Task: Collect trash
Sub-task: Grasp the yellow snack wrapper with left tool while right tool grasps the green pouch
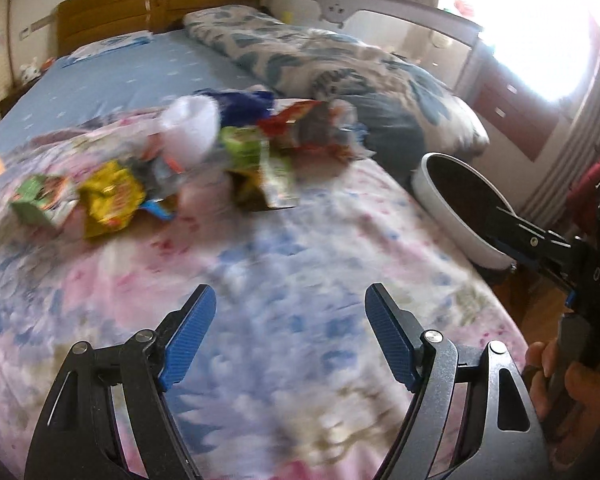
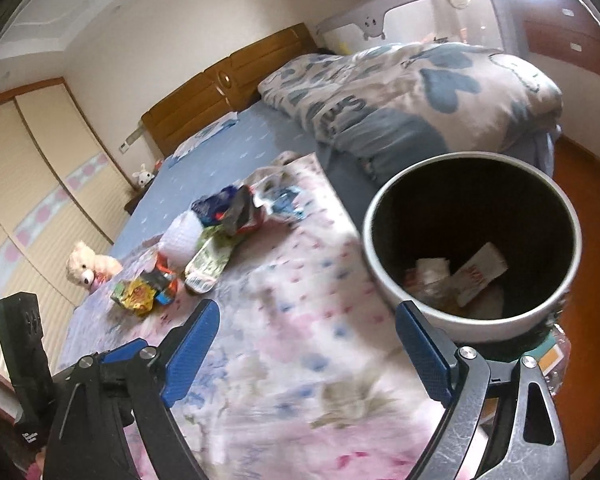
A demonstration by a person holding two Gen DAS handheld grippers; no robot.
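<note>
A pile of trash lies on the floral sheet of the bed: a yellow wrapper (image 1: 110, 198), a green carton (image 1: 36, 198), a white crumpled piece (image 1: 190, 128), a green packet (image 1: 246, 148) and a red wrapper (image 1: 296, 120). The pile also shows in the right wrist view (image 2: 204, 248). A white bin (image 2: 472, 240) with a dark inside stands at the bed's right edge and holds several wrappers (image 2: 480, 272); it also shows in the left wrist view (image 1: 456, 200). My left gripper (image 1: 290, 300) is open and empty over the sheet, short of the pile. My right gripper (image 2: 306, 320) is open and empty beside the bin.
A folded blue-and-white quilt (image 1: 340, 68) lies behind the pile. A wooden headboard (image 1: 156, 4) is at the far end. A teddy bear (image 2: 88, 266) sits at the bed's left side. A grey bed rail (image 1: 380, 16) and red drawers (image 1: 512, 108) stand to the right.
</note>
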